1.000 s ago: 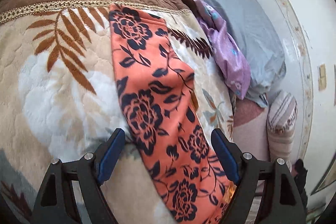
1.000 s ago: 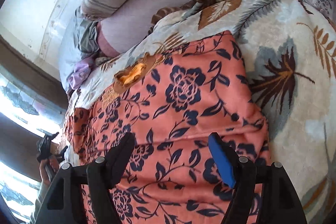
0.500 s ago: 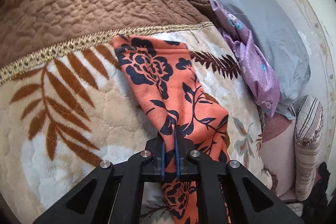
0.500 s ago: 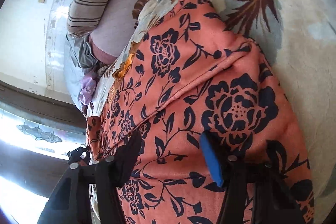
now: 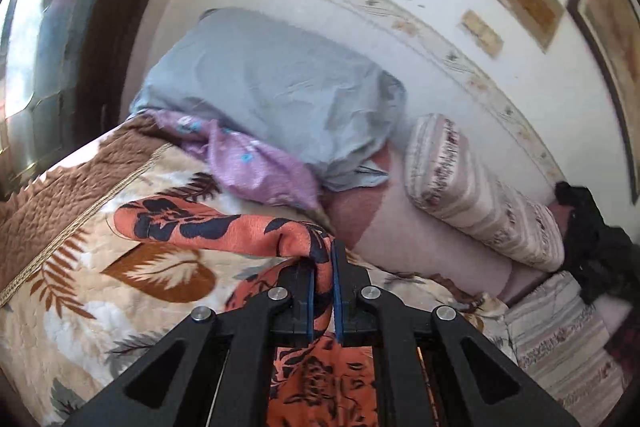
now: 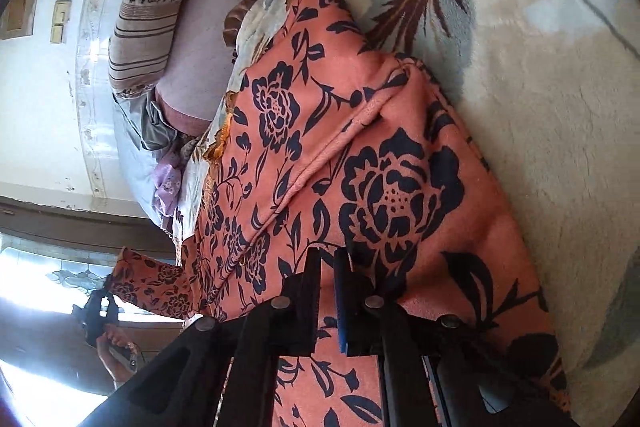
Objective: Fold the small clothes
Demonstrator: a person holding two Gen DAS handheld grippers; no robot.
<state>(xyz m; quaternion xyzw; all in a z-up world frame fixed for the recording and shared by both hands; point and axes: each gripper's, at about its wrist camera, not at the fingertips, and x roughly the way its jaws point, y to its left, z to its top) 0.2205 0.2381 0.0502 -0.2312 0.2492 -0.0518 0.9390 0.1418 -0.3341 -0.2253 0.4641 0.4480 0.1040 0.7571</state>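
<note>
Orange garment (image 6: 360,163) with navy roses; cream blanket (image 6: 540,87) with brown leaves.

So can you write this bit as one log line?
left gripper: shut on orange cloth | right gripper: shut on orange cloth | stage: folding

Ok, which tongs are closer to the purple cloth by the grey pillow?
Left. The left tongs, shut on the orange floral garment, hover just short of the purple cloth; the right tongs grip the garment's other end, much farther away.

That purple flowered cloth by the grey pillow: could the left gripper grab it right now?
Probably not yet. The left gripper is shut on the orange floral garment, so nothing else fits; otherwise the purple flowered cloth lies uncovered just beyond.
</note>
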